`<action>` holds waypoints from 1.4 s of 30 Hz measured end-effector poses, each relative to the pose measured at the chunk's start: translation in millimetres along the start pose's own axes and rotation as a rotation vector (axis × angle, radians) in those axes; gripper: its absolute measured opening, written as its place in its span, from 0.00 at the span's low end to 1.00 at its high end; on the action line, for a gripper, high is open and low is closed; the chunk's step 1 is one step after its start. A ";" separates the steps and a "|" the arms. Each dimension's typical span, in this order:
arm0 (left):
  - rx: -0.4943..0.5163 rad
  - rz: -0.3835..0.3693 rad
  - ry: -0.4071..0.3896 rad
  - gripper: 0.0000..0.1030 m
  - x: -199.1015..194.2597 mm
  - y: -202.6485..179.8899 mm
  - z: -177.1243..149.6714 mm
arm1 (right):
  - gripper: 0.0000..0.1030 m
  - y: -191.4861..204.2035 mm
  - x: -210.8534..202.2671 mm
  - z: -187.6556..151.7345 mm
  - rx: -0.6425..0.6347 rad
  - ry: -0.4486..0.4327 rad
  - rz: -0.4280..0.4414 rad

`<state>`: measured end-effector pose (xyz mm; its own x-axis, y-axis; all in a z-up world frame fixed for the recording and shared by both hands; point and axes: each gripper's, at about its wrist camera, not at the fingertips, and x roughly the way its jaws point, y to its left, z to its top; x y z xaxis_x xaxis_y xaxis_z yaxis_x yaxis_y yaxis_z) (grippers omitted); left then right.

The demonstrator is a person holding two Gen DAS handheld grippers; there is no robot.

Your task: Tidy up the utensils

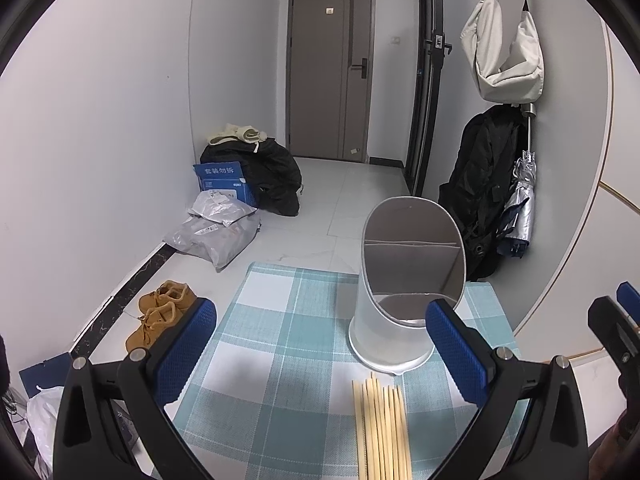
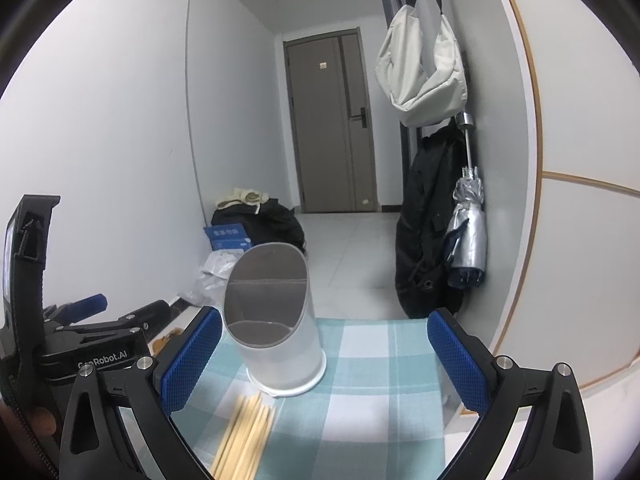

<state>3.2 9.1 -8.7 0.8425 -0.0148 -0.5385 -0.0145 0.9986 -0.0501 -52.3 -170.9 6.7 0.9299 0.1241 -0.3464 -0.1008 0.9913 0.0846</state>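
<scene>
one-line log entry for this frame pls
left gripper: open, empty | right gripper: open, empty | chopsticks: on mat, untouched | holder: upright, empty

The cloth (image 1: pixel 280 344) on the table was checked in light blue-green and white. The cup (image 1: pixel 400 300) was white outside and grey inside. The sticks (image 1: pixel 382 432) were pale yellow wood. Both grippers had blue dotted pads (image 2: pixel 460 360) on black arms. The shoes (image 1: pixel 160 312) were brown-orange.

Even, cool indoor light with soft shadows on the checked cloth (image 1: pixel 280 360). Walls bow toward dark fisheye corners. The chopsticks (image 2: pixel 244 436) look blurred in the right view.
</scene>
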 end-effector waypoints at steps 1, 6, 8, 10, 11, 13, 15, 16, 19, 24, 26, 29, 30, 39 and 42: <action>-0.004 0.008 0.001 0.99 0.4 1.6 0.1 | 1.00 0.3 1.7 -1.0 0.003 0.008 0.009; -0.008 0.034 0.033 0.99 6.0 8.8 -1.2 | 0.99 4.6 27.2 -12.1 -0.005 0.143 0.093; -0.006 0.047 0.053 0.99 9.5 11.9 -2.1 | 0.96 7.0 40.1 -19.0 -0.012 0.208 0.105; 0.000 0.053 0.073 0.99 12.8 16.1 -2.6 | 0.90 8.6 58.1 -29.1 -0.016 0.304 0.122; -0.001 0.054 0.082 0.99 14.6 18.5 -2.8 | 0.89 9.7 67.1 -35.1 -0.015 0.348 0.129; -0.011 0.053 0.100 0.99 18.6 24.7 -3.0 | 0.80 12.9 87.3 -50.4 -0.034 0.452 0.125; -0.018 0.061 0.116 0.99 22.8 30.9 -3.0 | 0.75 14.3 101.0 -63.9 -0.056 0.525 0.122; -0.019 0.070 0.122 0.99 24.2 33.9 -3.1 | 0.71 16.0 108.0 -70.6 -0.065 0.563 0.117; -0.021 0.082 0.136 0.99 27.4 41.6 -2.1 | 0.59 20.4 126.6 -87.9 -0.073 0.657 0.127; -0.038 0.103 0.157 0.99 34.1 54.0 -0.2 | 0.55 37.3 146.9 -107.0 -0.136 0.732 0.123; -0.048 0.107 0.170 0.99 37.5 58.2 0.2 | 0.53 44.3 151.8 -112.2 -0.180 0.752 0.103; -0.073 0.104 0.184 0.99 40.0 64.6 0.0 | 0.47 47.4 154.5 -115.9 -0.203 0.784 0.069; -0.081 0.104 0.189 0.99 40.9 66.2 -0.2 | 0.43 46.9 153.8 -115.3 -0.195 0.785 0.070; -0.149 0.094 0.234 0.99 44.3 80.9 -0.9 | 0.34 62.0 165.3 -112.0 -0.256 0.832 0.063; -0.158 0.096 0.242 0.99 44.5 85.4 -1.5 | 0.34 65.6 171.2 -112.5 -0.258 0.866 0.035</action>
<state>38.6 93.6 -38.2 0.6810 0.0489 -0.7306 -0.1871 0.9763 -0.1091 60.4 -79.7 -152.1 0.3432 0.0406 -0.9384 -0.2969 0.9525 -0.0673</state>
